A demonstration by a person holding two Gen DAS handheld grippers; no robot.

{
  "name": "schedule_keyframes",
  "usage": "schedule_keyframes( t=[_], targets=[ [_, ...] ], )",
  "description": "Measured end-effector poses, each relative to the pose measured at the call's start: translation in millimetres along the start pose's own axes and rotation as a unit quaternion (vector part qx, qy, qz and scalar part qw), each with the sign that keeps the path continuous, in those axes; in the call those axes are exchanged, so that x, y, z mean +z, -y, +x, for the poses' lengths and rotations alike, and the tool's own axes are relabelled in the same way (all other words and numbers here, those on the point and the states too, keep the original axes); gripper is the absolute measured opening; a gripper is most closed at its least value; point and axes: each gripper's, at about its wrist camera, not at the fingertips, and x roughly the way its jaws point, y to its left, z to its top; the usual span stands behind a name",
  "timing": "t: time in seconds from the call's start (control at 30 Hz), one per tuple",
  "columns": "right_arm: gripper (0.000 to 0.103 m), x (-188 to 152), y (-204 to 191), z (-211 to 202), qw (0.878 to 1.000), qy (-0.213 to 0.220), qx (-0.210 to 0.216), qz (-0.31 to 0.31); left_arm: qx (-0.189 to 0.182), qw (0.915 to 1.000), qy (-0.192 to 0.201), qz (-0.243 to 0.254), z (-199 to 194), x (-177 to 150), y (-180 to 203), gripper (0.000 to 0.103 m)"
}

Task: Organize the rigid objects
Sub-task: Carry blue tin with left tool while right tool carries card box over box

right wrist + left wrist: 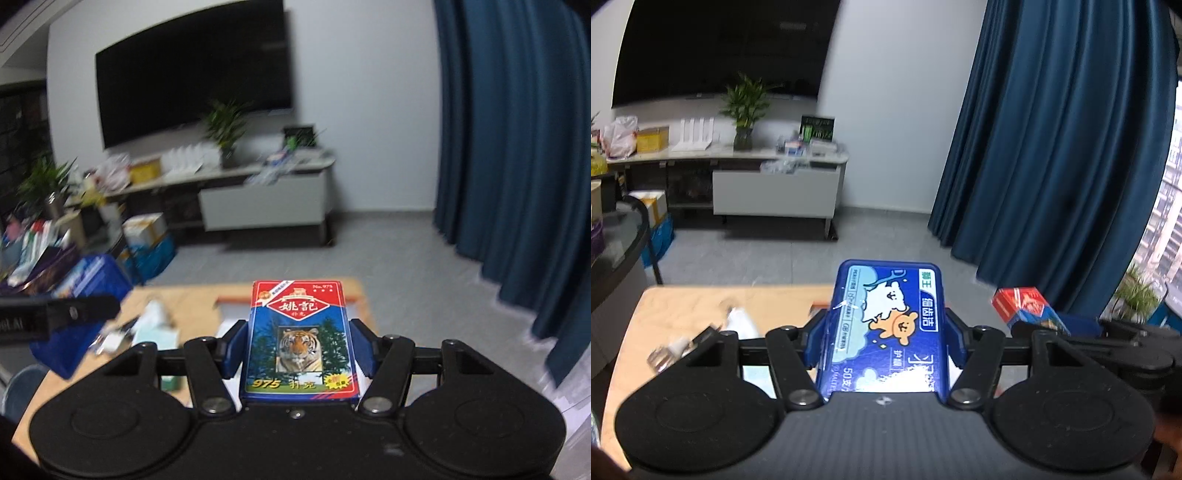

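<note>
My left gripper [884, 332] is shut on a blue floss-pick box [886, 325] printed with cartoon bears, held flat above the wooden table [683, 314]. My right gripper [295, 343] is shut on a pack of playing cards [297, 339], red and blue with a tiger picture, and holds it up over the same wooden table [192, 314]. In the left wrist view the card pack [1027, 306] and the right gripper show at the right. The blue floss-pick box [92, 280] and the left gripper's black body appear at the left of the right wrist view.
Small blurred items and white packets [738, 321] lie on the table's left half. A white-edged tray [236, 299] sits behind the card pack. A TV bench [775, 184] with a plant stands by the far wall. Blue curtains [1052, 147] hang at the right.
</note>
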Motion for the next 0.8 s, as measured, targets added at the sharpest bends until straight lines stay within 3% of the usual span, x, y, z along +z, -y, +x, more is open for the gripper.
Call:
schedule_keyframes(
  t=[0.1, 0.37, 0.8],
  targets=[
    [0.071, -4.7, 6.4, 3.2, 1.000, -0.001, -0.007, 0.010, 0.012, 0.9999, -0.002, -0.005, 12.2, -10.5, 5.6, 0.064],
    [0.071, -36.6, 8.9, 42.4, 0.998, -0.058, 0.006, 0.017, 0.048, 0.9958, -0.077, -0.006, 56.7, -48.7, -12.5, 0.064],
    [0.071, -52.2, 10.8, 83.9, 0.996, -0.083, 0.002, 0.025, 0.057, 0.9931, -0.102, -0.001, 74.9, -62.3, -11.1, 0.064]
  ],
)
